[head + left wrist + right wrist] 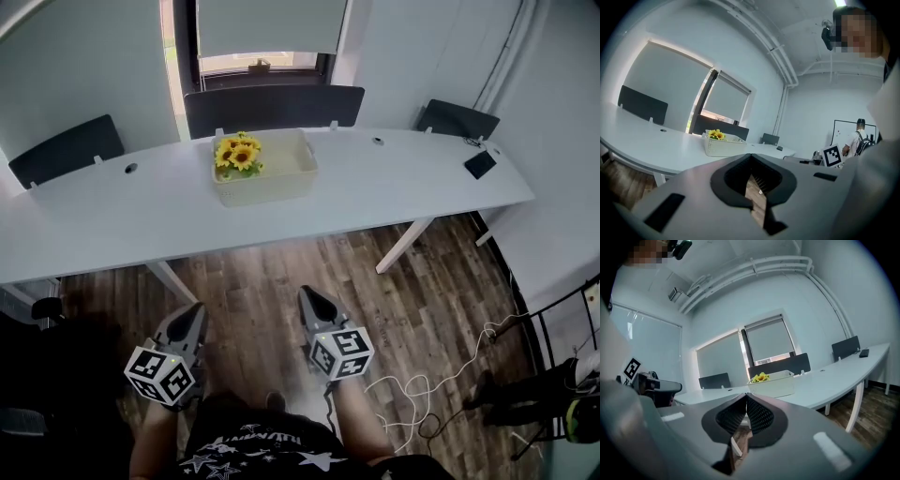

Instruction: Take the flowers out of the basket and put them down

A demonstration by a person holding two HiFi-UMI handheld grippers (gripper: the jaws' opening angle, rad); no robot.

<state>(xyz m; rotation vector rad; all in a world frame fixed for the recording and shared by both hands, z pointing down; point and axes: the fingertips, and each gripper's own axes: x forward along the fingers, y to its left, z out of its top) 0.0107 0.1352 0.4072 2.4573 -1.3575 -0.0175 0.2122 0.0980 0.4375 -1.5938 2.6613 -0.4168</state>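
**A:** How do the jaws stand?

**B:** Both pairs are pressed together, and nothing is between them. This is so for the left gripper (751, 158) and also for the right gripper (746, 397).

**A:** Where are they?

**B:** They are low over the wooden floor (281, 267), on the near side of the tabletop (394, 183) and well apart from its near edge. The room between is open (only a white cable (412, 389) lies on the floor, off to the right).

**A:** And the flowers?

**B:** The flowers (238, 154) sit in the basket (277, 183), in its far-left corner. The yellow heads face up, and the stems I cannot see. The basket stands about the middle of the tabletop, closer to the far edge. Its long axis runs along the length of the tabletop. Free surface lies on both sides of it. A small dark flat object (480, 164) rests near the right end.

**A:** Does one view show more than another?

**B:** Yes. The left gripper view shows a person with a backpack (860, 138) beside a whiteboard (848, 129), and the head view does not show them. Only the head view shows both grippers together.
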